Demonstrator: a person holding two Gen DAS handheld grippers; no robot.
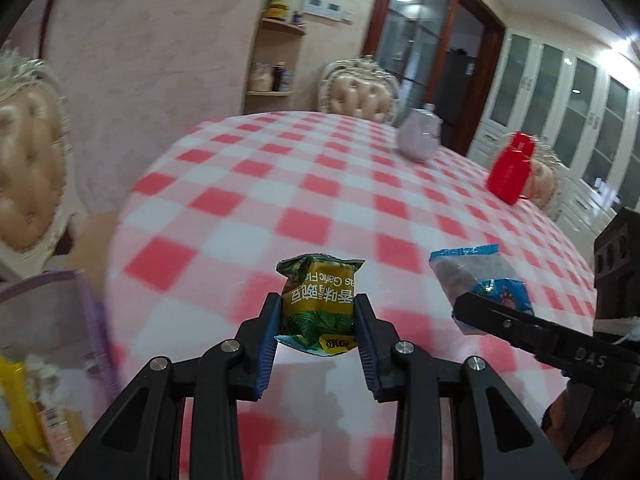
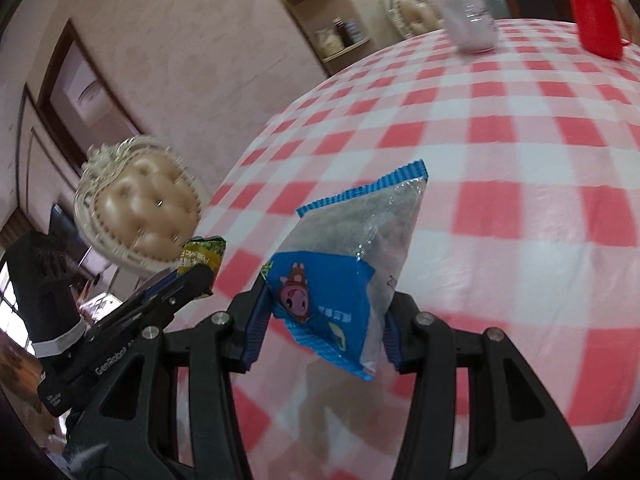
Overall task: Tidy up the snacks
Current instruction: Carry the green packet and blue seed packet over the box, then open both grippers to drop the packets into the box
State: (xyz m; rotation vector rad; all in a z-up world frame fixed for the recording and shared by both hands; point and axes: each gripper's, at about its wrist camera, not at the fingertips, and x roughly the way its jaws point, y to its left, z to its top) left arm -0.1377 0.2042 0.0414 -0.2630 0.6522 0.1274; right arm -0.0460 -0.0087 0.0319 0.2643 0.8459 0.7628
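Mid-task, carry phase. Left gripper (image 1: pixel 317 316) is clamped on a green snack pkt (image 1: pixel 320 300), held in the air above the near part of the table (image 1: pixel 248 184). Right gripper (image 2: pixel 326 312) is clamped on a blue-and-clear snack pkt (image 2: pixel 352 264), also off the cloth, just beside the other.

Done, by my read: both pkts picked up. Left: drop-off. Likely target is the purple-rimmed bin (image 1: pixel 48 312) off the table's left edge, w/ a yellow pkt (image 1: pixel 20 408) already inside.

Jar (image 1: pixel 418 136) and red container (image 1: pixel 512 168) stand at the far edge, untouched.
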